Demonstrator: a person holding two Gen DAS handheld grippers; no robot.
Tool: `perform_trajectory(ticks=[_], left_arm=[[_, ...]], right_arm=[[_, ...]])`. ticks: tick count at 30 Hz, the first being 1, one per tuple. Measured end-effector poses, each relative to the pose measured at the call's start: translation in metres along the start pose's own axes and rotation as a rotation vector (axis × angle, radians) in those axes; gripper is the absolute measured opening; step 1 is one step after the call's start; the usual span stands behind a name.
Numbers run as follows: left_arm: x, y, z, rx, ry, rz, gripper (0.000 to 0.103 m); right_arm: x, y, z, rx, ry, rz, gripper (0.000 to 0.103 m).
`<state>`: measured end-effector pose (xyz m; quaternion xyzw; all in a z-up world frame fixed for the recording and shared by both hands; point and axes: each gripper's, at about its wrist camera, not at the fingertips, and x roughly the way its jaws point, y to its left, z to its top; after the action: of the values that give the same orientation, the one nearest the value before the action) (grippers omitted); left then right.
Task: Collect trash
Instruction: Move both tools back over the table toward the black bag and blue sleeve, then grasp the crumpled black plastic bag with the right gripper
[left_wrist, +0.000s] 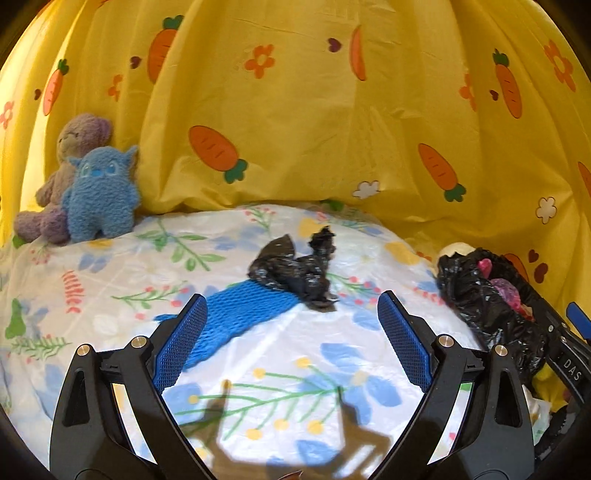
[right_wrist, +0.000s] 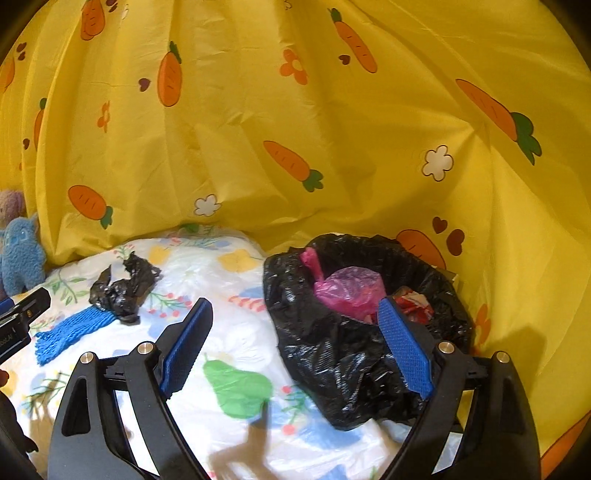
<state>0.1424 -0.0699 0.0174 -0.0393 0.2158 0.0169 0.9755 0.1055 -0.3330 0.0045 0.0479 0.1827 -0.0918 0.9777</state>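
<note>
Lying ahead of gaping left hand-held gripper (left_wrist: 293, 341): crumpled black bag (left_wrist: 295, 271).

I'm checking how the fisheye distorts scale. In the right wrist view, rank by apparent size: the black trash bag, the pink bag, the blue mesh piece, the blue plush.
1. black trash bag
2. pink bag
3. blue mesh piece and blue plush: alike, and the plush sits farther away, so unranked.
</note>
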Motion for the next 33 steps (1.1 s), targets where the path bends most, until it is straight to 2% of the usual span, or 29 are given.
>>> perform_trajectory(ticks=[6, 11, 17, 26, 33], left_arm=[[-0.012, 0.055, 0.001, -0.037, -0.005, 0.117, 0.092], [-0.017, 0.085, 0.004, -0.063, -0.009, 0.158, 0.092], [-0.016, 0.101, 0.018, -0.069, -0.037, 0.189, 0.092], [0.009, 0.113, 0.028, -0.075, -0.013, 0.226, 0.092], [0.019, 0.122, 0.042, -0.074, -0.024, 0.25, 0.092]], right_arm=[[-0.001, 0.054, -0.001, -0.071, 0.025, 0.101, 0.088], [0.007, 0.097, 0.0, -0.12, 0.045, 0.168, 0.088], [0.036, 0.135, 0.008, -0.149, 0.094, 0.213, 0.088], [0.088, 0.179, 0.014, -0.174, 0.183, 0.27, 0.087], [0.13, 0.208, 0.009, -0.222, 0.261, 0.287, 0.082]])
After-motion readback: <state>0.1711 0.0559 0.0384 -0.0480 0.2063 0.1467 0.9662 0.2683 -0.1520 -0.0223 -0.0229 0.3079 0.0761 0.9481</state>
